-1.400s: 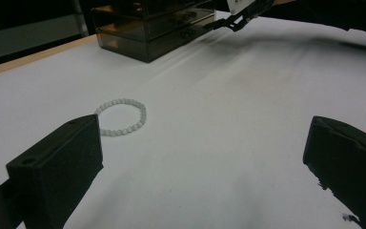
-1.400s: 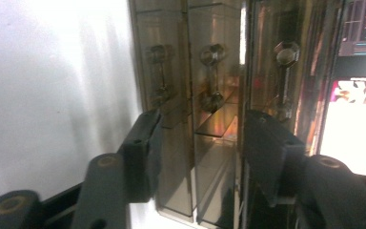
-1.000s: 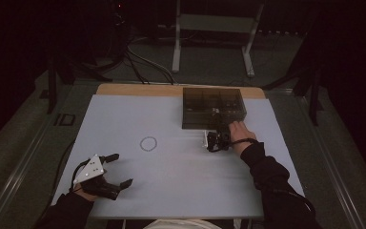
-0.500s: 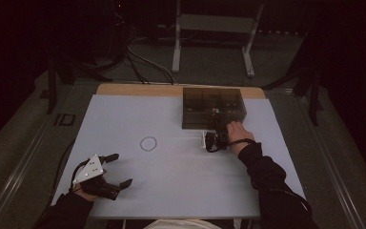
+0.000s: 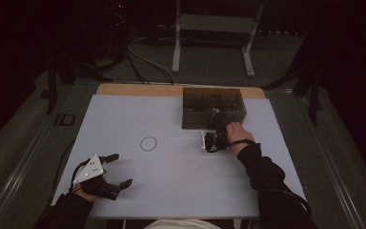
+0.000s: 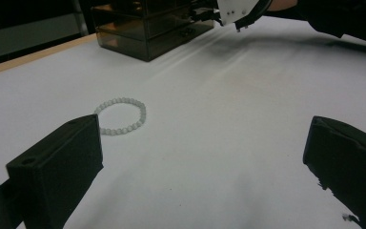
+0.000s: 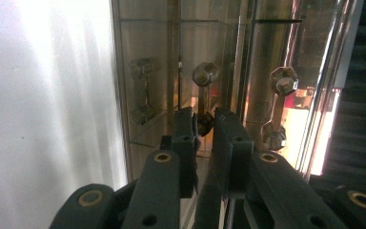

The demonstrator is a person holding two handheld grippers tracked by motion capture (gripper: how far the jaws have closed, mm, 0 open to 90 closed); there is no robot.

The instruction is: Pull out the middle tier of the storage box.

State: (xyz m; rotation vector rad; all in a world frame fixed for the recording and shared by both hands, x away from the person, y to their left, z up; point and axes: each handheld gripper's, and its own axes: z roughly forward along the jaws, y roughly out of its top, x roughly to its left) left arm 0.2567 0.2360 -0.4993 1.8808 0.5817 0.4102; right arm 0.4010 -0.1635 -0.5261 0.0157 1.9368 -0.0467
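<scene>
Right gripper (image 7: 204, 125) at the drawer handle (image 7: 203, 95)

Its jaws look pressed onto the clear handle of the smoky drawer box (image 5: 213, 107), far right on the table (image 5: 124, 119), though glare blurs contact. The left gripper (image 5: 116, 169) rests spread near the front-left edge; a bead bracelet (image 6: 122, 115) lies beyond.

White bead bracelet (image 5: 148, 143) on the table (image 5: 124, 119) — cables (image 5: 140, 59) on the floor beyond.

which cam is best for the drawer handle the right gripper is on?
Right gripper view: the handle sits between the right gripper, jaws closed on it. High view shows merely the drawer box; left gripper view shows its front, handle tiny.
</scene>
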